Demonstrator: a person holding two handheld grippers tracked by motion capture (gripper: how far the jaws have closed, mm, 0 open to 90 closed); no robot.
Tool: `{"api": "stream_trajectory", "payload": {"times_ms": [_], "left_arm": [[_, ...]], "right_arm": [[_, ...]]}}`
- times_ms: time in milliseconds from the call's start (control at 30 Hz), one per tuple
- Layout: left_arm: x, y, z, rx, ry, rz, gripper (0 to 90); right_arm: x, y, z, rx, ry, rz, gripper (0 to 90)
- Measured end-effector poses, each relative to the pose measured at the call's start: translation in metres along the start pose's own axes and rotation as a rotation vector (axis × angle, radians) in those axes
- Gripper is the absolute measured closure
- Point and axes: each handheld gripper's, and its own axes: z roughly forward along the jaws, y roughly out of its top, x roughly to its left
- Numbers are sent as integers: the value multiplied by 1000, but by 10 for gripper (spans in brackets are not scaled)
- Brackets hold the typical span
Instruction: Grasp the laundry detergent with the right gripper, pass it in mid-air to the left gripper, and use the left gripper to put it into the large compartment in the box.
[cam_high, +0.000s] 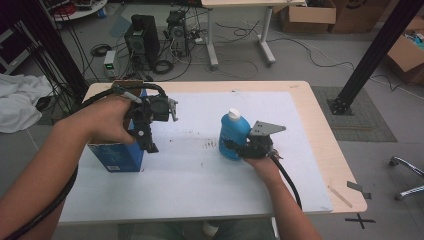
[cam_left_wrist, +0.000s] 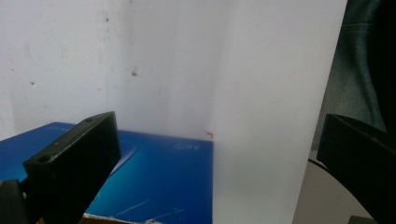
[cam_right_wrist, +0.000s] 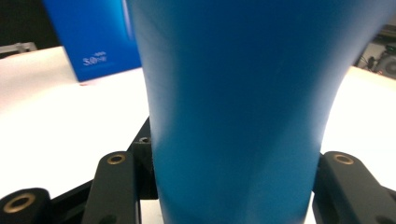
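right gripper (cam_high: 231, 148) pinching upright blue bottle (cam_high: 233, 132) on white table (cam_high: 200, 170), left gripper (cam_high: 150, 145) spread wide above blue box (cam_high: 117, 156)

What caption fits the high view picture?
Right gripper clamps an upright blue plastic bottle; left gripper hovers open beside a blue cardboard box.

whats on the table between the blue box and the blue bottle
Nothing stands there: in the high view the white mat between the blue box and the blue bottle is bare, apart from small dark specks.
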Motion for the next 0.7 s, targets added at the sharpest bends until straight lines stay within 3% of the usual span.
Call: {"api": "stream_trajectory", "payload": {"times_ms": [67, 100, 167, 233, 267, 367, 700], "left_arm": [[0, 1, -1, 0, 0, 2, 1], [-1, 2, -1, 2, 3, 3, 1], [-1, 2, -2, 2, 3, 4, 1], [-2, 5, -4, 3, 5, 11, 1], [-2, 5, -4, 3, 5, 11, 1], [-3, 9, -7, 6, 6, 18, 1], [-10, 23, -9, 18, 1, 50, 1]], "right_arm": [[3, 7, -4, 14, 17, -20, 451], [7, 15, -9, 30, 48, -44, 450], [8, 18, -11, 34, 62, -46, 450], [13, 26, -15, 61, 117, -61, 449], [13, 26, -15, 61, 117, -61, 449], [21, 32, -17, 84, 190, -79, 448], [41, 36, -9, 88, 296, -100, 450]]}}
